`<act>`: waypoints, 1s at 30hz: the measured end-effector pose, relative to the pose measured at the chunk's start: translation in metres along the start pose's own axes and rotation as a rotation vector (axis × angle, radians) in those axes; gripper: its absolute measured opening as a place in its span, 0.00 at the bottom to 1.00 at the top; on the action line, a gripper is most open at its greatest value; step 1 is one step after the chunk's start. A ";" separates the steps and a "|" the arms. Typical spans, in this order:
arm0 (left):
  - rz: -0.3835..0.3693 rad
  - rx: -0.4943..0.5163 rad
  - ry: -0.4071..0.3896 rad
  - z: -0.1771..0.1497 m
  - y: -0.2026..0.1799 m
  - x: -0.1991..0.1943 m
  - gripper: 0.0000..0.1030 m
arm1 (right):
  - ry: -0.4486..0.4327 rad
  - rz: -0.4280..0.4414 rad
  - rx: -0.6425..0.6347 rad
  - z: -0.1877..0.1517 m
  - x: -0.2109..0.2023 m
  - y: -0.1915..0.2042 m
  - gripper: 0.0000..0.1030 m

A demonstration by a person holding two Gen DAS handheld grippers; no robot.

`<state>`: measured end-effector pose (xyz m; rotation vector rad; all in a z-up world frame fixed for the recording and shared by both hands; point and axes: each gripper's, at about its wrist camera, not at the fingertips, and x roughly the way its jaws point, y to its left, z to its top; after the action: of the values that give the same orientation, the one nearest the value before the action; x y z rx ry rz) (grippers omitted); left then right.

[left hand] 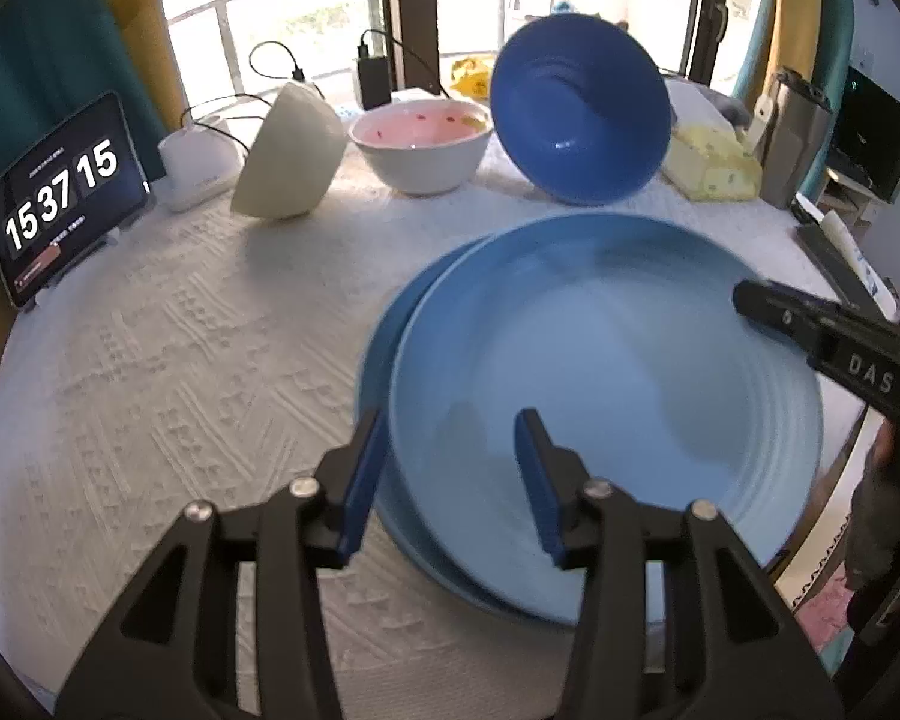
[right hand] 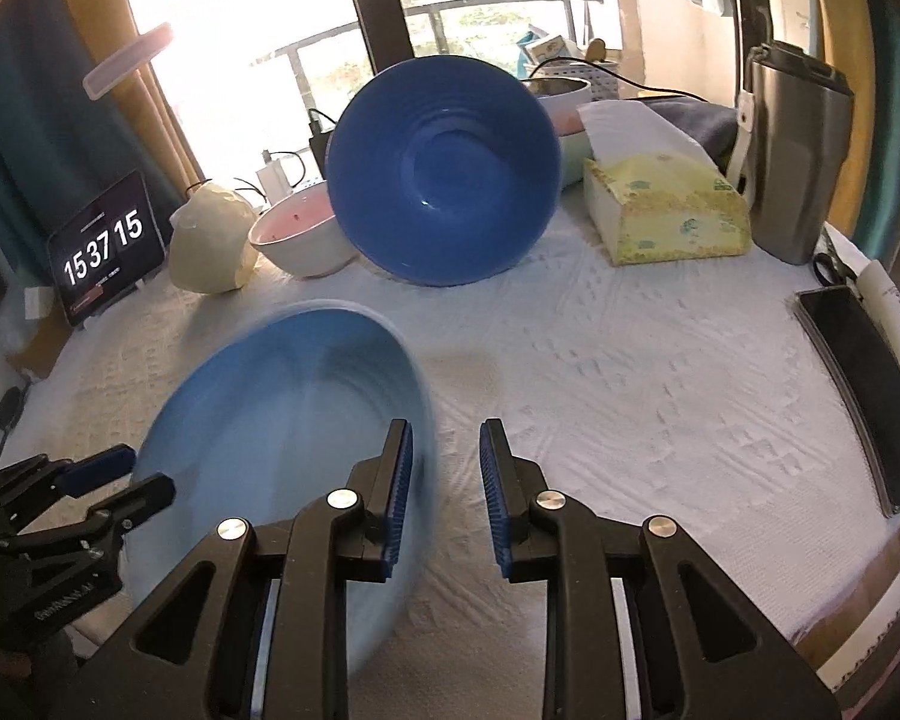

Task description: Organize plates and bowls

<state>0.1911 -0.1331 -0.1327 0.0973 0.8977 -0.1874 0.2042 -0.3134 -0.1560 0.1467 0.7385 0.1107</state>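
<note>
A: What is seen nearest?

B: The left gripper is seen partly open, astride the near-left rim of a light blue plate. One pad is placed outside the rim, the other inside; no firm pinch can be made out. A second blue plate is stacked beneath, showing at the left edge.

A: And the other gripper?

B: The right gripper is held slightly open with nothing between its pads. Its left finger is seen over the plate's right rim; whether it touches cannot be told.

A: What is found farther back?

B: On the white tablecloth, a dark blue bowl is propped on its side, mouth facing forward. To its left a white bowl with a pink interior stands upright, then a cream bowl tipped on its side. A clock display is set at far left, a tissue box at far right.
</note>
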 end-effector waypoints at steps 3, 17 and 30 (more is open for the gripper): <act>0.011 -0.005 -0.020 0.001 0.002 -0.005 0.45 | 0.004 0.002 0.009 -0.001 0.000 -0.005 0.37; 0.064 -0.068 -0.013 0.003 0.028 0.002 0.45 | 0.045 0.027 0.012 -0.006 0.021 -0.002 0.40; 0.005 -0.106 0.011 0.002 0.033 0.015 0.58 | 0.074 0.046 0.024 -0.003 0.020 0.001 0.51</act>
<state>0.2085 -0.1032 -0.1432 0.0027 0.9169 -0.1341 0.2171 -0.3095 -0.1711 0.1829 0.8106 0.1520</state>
